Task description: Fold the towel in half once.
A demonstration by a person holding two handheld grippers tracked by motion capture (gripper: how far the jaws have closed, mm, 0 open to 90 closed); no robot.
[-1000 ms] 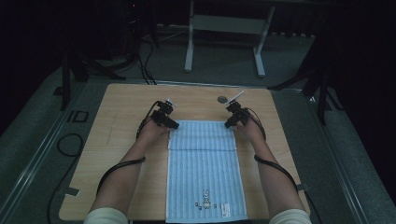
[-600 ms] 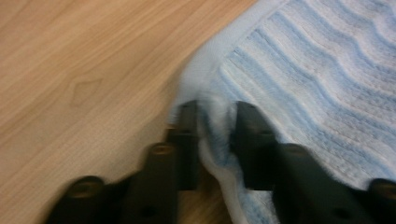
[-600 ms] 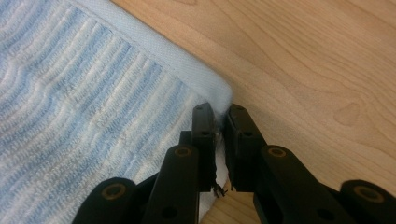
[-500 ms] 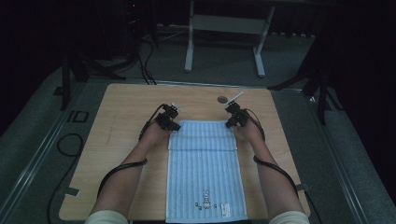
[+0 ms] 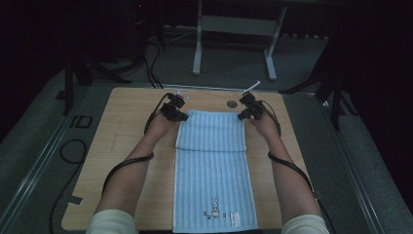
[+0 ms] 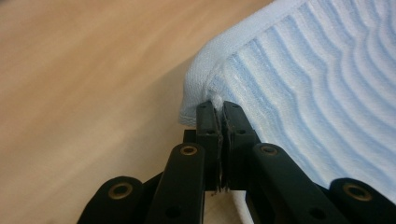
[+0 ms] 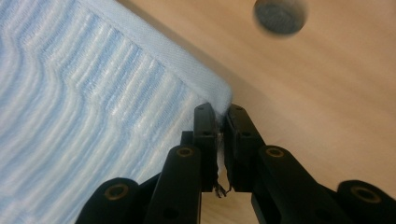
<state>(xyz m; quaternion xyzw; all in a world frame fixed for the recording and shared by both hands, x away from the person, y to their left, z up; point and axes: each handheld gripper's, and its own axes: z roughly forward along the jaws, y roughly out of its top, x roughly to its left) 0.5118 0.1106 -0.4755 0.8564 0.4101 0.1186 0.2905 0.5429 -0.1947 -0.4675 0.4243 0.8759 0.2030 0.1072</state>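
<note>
The table (image 5: pixel 126 146) is being worked at by a person whose forearms are coming in from 6 o'clock in the high view, and the towel (image 5: pixel 214 185) is being laid along its middle, running from the near edge toward 12 o'clock, with its far part doubled over so that a fold edge is crossing it about midway. A folding step is judged to be in hand. The left gripper (image 5: pixel 176 113) is being held at the towel's corner at about 11 o'clock, and the right gripper (image 5: pixel 246 113) at the corner at about 1 o'clock; a small grey disc (image 5: pixel 232 104) is lying on the wood just past the right corner. In the left gripper view the jaws are being pressed nearly together on the corner hem (image 6: pixel 205 88), and in the right gripper view the jaws are likewise being closed on a pinch of the other corner (image 7: pixel 219 100). For a clean fold, both corners are best being moved together, level and at one pace, with the cloth being kept lightly taut between them, so that the edges are being lined up squarely and no crease is being dragged in.
</note>
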